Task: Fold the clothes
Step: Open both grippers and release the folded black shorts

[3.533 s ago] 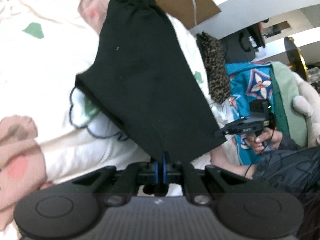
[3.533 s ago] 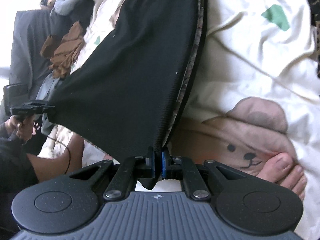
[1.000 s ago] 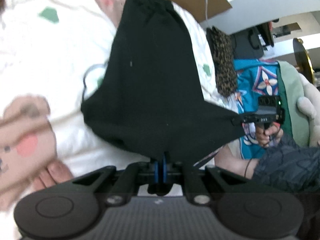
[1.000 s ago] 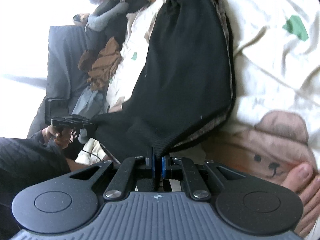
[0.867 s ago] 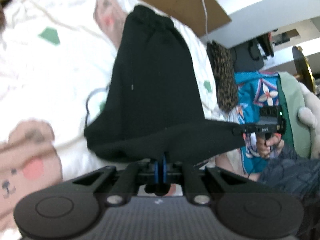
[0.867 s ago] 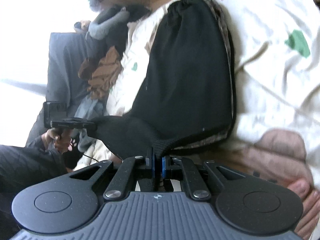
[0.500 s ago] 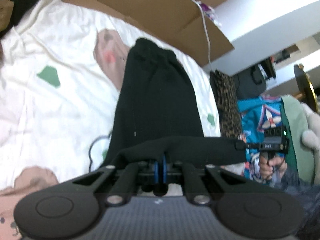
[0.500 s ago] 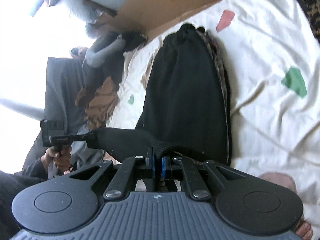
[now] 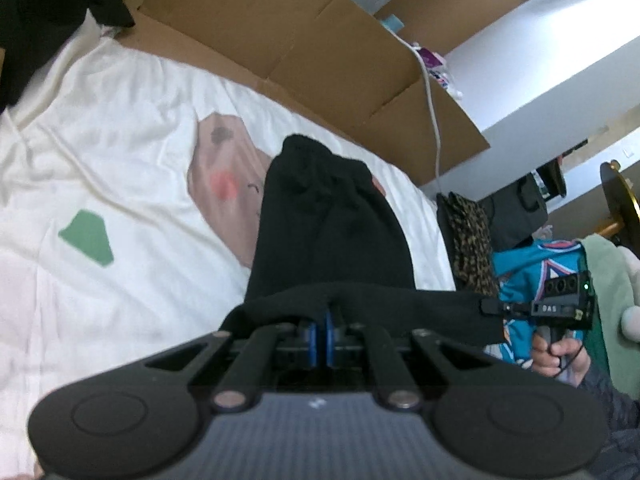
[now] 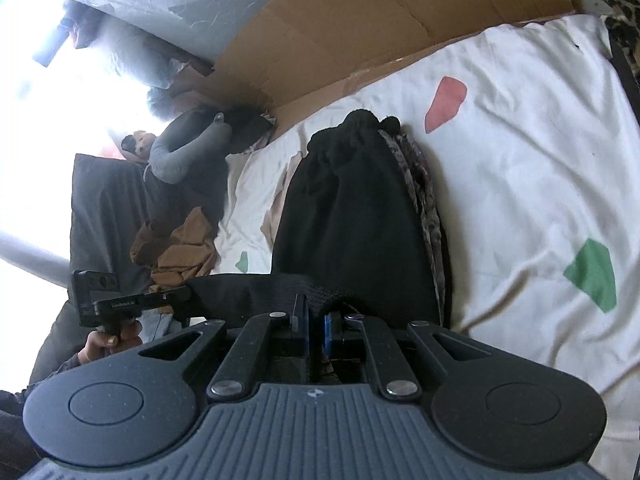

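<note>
White bedding [image 9: 120, 184] underlies black garment [image 9: 332, 240], clamped by left claw [image 9: 319, 334] and right claw [image 10: 314, 330]; no legible writing.

Both wrist cams close, angled down; share black garment [image 9: 332, 236] [image 10: 352, 216], apparently bed.

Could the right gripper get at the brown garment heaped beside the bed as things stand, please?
Probably not. The right gripper is shut on the black garment, whose edge is stretched across to the left gripper. The brown garment lies beyond that gripper, off the white bedsheet.
</note>
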A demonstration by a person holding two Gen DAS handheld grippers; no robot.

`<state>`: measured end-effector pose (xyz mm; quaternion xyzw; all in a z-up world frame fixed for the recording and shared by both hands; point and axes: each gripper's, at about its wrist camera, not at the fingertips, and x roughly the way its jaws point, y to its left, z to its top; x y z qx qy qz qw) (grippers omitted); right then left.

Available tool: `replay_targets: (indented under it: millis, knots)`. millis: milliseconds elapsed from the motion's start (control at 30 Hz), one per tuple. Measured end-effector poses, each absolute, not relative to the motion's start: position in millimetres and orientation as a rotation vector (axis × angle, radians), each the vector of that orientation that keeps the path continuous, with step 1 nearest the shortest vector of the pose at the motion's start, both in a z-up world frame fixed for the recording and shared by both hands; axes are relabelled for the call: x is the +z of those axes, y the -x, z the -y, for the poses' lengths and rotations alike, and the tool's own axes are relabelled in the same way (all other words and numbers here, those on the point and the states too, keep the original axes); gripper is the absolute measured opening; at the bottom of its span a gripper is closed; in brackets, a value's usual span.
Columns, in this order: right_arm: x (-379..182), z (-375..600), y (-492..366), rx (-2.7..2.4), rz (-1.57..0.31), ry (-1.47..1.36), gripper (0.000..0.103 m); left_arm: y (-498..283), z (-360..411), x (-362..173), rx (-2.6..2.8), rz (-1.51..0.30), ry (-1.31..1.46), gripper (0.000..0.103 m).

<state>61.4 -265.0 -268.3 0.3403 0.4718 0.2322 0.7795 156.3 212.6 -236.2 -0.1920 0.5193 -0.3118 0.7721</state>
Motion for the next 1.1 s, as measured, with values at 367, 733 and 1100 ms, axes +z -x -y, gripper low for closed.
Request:
replay_targets:
  millis: [367,733,1100]
  knots:
    - [-284,267,-90,0.434,-1.039,-0.732,0.005,-184,-200,-253,-0.613,-1.117,0.401,0.005]
    - [-286,265,-118,0.427,-1.04,-0.667,0.005,-200,-184,-248,-0.62,-1.071,0.33,0.005]
    - [-311,266,-117,0.37,-1.059,-0.72,0.046,-206,-180,-296,-0.559,-1.126,0.388,0.03]
